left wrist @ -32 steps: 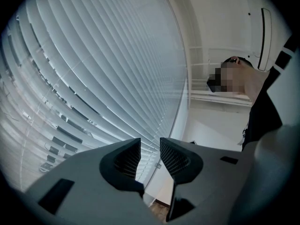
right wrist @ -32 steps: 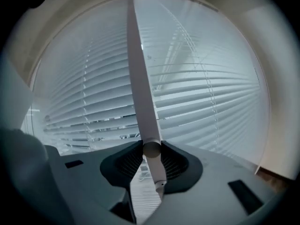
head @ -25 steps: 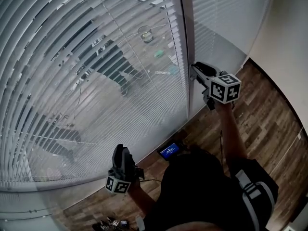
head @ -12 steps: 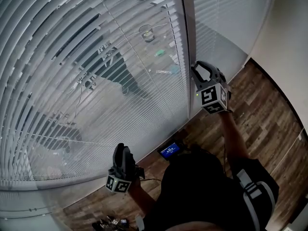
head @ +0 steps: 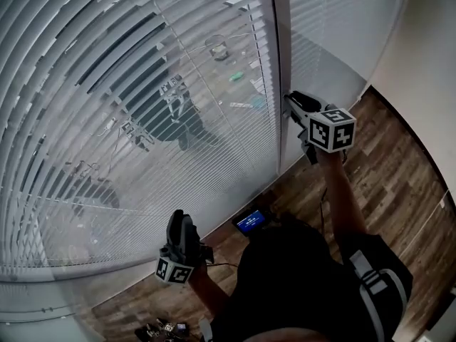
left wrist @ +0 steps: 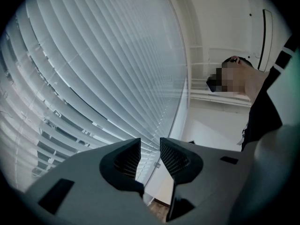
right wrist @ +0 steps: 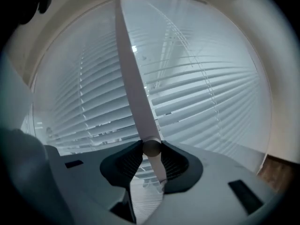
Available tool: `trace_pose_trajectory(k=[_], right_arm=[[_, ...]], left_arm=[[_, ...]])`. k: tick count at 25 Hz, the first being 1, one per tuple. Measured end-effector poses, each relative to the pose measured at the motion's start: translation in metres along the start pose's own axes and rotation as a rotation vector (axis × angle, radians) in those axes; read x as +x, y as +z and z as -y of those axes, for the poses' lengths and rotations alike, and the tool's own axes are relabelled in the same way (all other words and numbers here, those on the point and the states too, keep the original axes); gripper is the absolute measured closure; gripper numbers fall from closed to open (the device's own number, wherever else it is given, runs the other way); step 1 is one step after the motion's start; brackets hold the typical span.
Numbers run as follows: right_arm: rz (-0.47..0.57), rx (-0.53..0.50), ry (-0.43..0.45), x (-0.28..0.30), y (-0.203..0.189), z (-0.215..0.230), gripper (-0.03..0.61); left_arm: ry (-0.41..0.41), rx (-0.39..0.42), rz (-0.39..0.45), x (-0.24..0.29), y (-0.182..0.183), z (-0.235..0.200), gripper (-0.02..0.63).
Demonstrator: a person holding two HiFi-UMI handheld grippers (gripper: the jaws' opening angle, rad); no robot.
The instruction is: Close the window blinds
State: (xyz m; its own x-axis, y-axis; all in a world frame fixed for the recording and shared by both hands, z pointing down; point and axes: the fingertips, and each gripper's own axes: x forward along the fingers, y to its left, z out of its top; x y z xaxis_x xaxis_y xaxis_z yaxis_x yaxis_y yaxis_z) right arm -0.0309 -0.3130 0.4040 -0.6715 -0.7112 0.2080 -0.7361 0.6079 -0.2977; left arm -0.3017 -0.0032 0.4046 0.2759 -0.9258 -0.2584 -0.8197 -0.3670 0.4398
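Note:
White slatted blinds (head: 142,120) cover the big window, their slats part tilted, so dark shapes outside show through. Beside the window post (head: 279,48) my right gripper (head: 291,105) is held up to them. In the right gripper view the white tilt wand (right wrist: 136,93) hangs down the blinds, and its round lower end sits between the pads of my right gripper (right wrist: 151,149). Those jaws have just been closing and press on it. My left gripper (head: 179,223) hangs low near the sill, its jaws slightly apart and holding nothing (left wrist: 150,149).
A second blind (head: 335,27) hangs right of the post, with a white wall (head: 427,48) beyond it. Below lies a wooden floor (head: 399,169). A small device with a blue screen (head: 251,224) and some cables (head: 160,328) lie near the person's feet.
The right gripper rolled on the wand half a second ago and has come back to its first pose. The dark shapes seen through the slats have shifted. The left gripper stayed put.

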Motion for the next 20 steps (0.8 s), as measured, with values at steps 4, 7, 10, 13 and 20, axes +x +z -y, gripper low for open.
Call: trace_pose_trajectory(k=[4, 7, 10, 13, 20], right_arm=[[0.043, 0.024, 0.062, 0.001, 0.000, -0.001, 0.449], [0.049, -0.311, -0.042, -0.005, 0.002, -0.008, 0.416], [0.024, -0.678, -0.185, -0.005, 0.003, -0.016, 0.394], [-0.006, -0.846, -0.267, -0.003, 0.003, -0.015, 0.396], [-0.041, -0.708, -0.259, -0.004, 0.002, -0.011, 0.449]], left_arm=[[-0.005, -0.003, -0.003, 0.002, -0.003, -0.001, 0.476], [-0.006, 0.000, -0.003, 0.003, -0.002, -0.002, 0.476], [-0.002, 0.002, -0.001, 0.002, -0.002, -0.003, 0.476], [0.001, 0.000, -0.002, 0.001, -0.002, -0.002, 0.476], [0.015, 0.004, 0.006, -0.004, 0.001, -0.004, 0.476]])
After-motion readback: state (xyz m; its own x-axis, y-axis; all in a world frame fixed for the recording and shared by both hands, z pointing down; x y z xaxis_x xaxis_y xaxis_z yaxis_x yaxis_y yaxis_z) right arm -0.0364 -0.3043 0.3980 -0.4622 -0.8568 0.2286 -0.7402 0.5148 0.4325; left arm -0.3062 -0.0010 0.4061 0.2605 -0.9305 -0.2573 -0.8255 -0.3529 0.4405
